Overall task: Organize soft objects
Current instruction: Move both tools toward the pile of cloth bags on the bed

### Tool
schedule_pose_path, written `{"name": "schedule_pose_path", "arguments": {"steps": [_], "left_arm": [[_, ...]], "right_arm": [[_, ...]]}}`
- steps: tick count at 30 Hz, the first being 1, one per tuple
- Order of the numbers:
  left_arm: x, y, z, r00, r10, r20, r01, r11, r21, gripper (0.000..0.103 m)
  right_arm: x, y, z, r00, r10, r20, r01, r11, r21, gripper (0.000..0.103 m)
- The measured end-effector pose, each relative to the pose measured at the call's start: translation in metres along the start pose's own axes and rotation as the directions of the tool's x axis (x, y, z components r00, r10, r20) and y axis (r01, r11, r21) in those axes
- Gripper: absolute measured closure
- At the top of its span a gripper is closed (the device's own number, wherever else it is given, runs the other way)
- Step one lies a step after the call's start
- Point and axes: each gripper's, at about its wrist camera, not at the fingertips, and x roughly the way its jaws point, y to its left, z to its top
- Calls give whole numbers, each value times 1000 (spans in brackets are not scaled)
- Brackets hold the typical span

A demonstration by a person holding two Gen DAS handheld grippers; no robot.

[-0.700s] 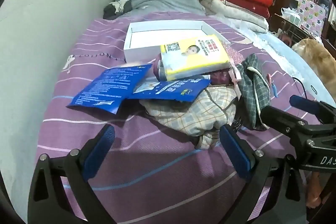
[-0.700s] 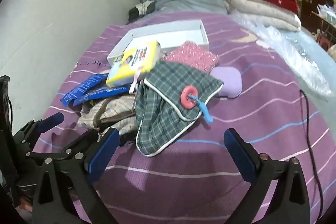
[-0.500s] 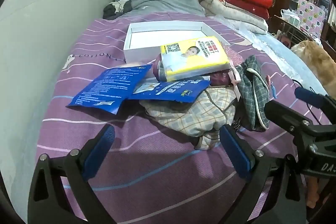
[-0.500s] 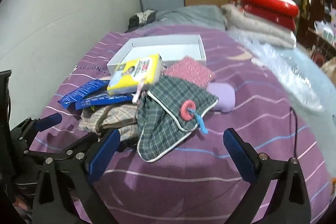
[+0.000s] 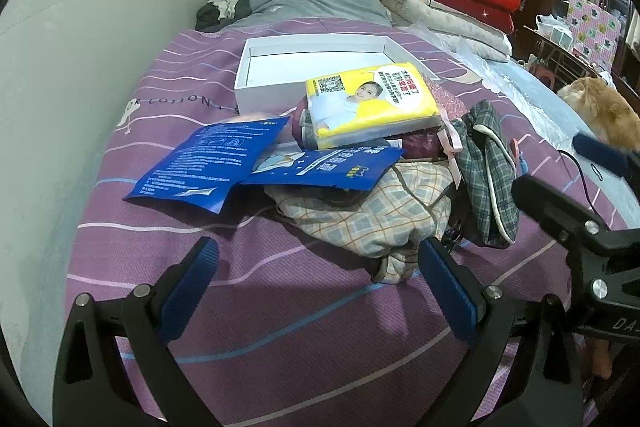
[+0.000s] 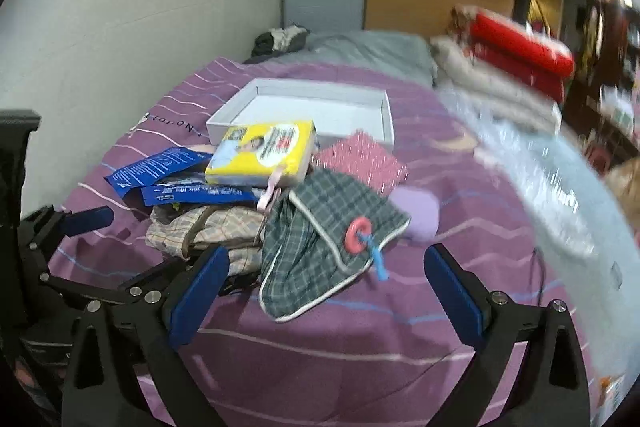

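Plainly, step in hand: approach; nothing is gripped and the sorting looks unstarted.
Left gripper (image 5: 316, 281): fingers spread wide and empty, hanging over bare bedspread (image 5: 280, 327) just short of the heap.
Right gripper (image 6: 326, 283): fingers spread wide too, empty, poised just before the green plaid pouch (image 6: 320, 239).
Heap: the soft things lie jumbled mid-bed; a beige checked cloth (image 5: 372, 215) sits lowest, two blue sachets (image 5: 208, 163) lie on its left side, and a yellow tissue pack (image 5: 372, 103) rests on top.
Other pieces: a pink glittery pouch (image 6: 364, 163) and a lilac pad (image 6: 416, 215) lie beside the plaid pouch.
Destination: probably the white shallow box (image 5: 320, 61), open and empty just behind the heap.
Next move: likely reach forward, lower onto a top item such as the tissue pack, and close on it alone, since the layers overlap.
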Motion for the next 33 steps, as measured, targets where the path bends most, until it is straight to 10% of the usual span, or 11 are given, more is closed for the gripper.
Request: {"name": "schedule_pose_path", "arguments": {"steps": [5, 16, 33], "left_arm": [[2, 2, -1, 1000, 2, -3, -2, 1000, -6, 3], [2, 5, -1, 1000, -4, 8, 5, 1000, -22, 3], [5, 7, -2, 1000, 17, 2, -17, 1000, -5, 3]], "right_arm": [[-7, 2, 0, 993, -103, 54, 106, 993, -42, 0], [8, -3, -6, 978, 206, 15, -207, 978, 12, 0], [10, -15, -6, 962, 269, 33, -271, 960, 68, 0]]}}
